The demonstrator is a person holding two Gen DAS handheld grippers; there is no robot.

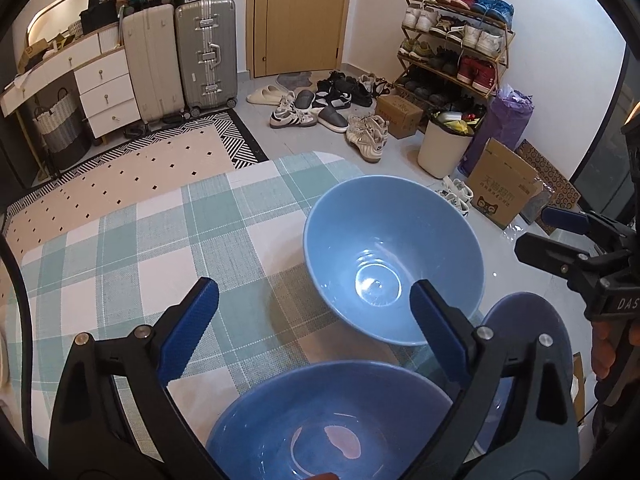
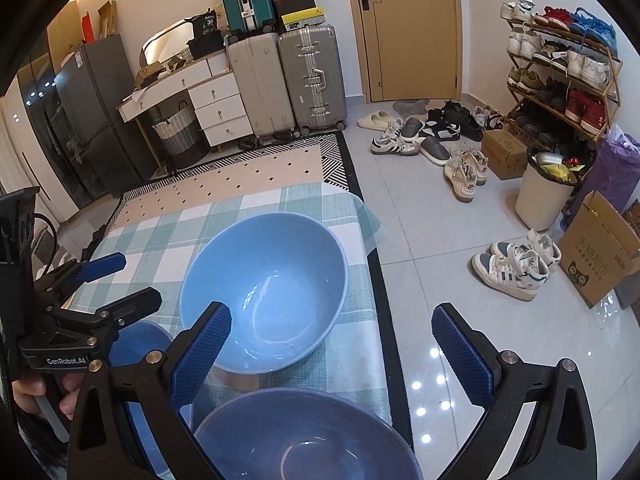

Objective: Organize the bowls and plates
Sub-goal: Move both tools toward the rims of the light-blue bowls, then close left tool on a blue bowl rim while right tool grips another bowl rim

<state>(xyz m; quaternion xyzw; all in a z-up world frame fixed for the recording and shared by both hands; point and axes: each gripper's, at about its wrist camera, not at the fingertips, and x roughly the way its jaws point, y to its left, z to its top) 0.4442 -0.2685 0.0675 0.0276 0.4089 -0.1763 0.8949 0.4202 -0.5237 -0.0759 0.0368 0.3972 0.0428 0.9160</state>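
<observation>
I keep the table (image 1: 120,240) under both tools. Just ahead of my left gripper (image 1: 314,304) sits the light blue bowl (image 1: 394,256), mouth up, leaning a little toward me; being round, it has no long axis. The darker bowl (image 1: 320,420) lies below and between the jaws, also mouth up (its rim partly hidden). A blue plate (image 1: 524,320) rests flat beside its right finger. Both tools are spread, nothing pinched; my right gripper (image 2: 332,344) hangs over the bowls, I judge ready for stacking.
</observation>
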